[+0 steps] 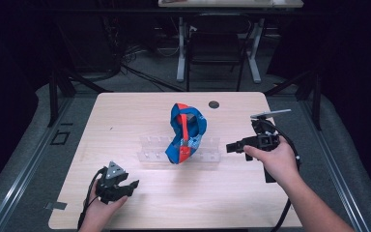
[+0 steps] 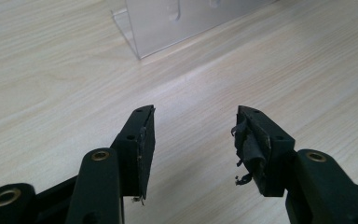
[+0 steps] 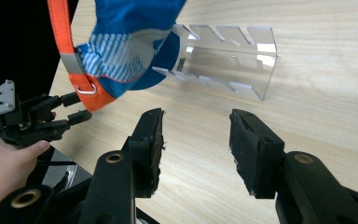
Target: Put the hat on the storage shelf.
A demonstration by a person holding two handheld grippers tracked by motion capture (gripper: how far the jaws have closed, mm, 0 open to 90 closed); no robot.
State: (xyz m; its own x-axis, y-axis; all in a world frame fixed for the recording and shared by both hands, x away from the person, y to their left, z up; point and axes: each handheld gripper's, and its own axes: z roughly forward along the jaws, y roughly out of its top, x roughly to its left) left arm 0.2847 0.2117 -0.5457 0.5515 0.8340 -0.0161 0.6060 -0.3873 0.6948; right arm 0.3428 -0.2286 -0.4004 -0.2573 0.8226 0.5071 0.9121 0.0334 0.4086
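Observation:
A blue cap (image 1: 186, 133) with an orange-red strap hangs on a clear acrylic rack (image 1: 152, 147) at the middle of the wooden table. My left gripper (image 1: 134, 184) rests low near the front left edge, jaws open and empty, pointing toward the rack. In the left gripper view its jaws (image 2: 196, 114) stand wide over bare wood, with the rack's corner (image 2: 177, 23) ahead. My right gripper (image 1: 229, 147) hovers just right of the rack, open and empty. From the right gripper view (image 3: 196, 116) I see the cap (image 3: 126, 42), the rack (image 3: 233, 51) and the left gripper (image 3: 80, 107) beyond.
A round dark grommet (image 1: 214, 104) sits near the table's far edge (image 1: 178, 93). Behind the table stand a black chair (image 1: 215, 53) and a white-legged desk (image 1: 229, 4). A piece of tape (image 1: 55, 205) lies on the floor at the front left.

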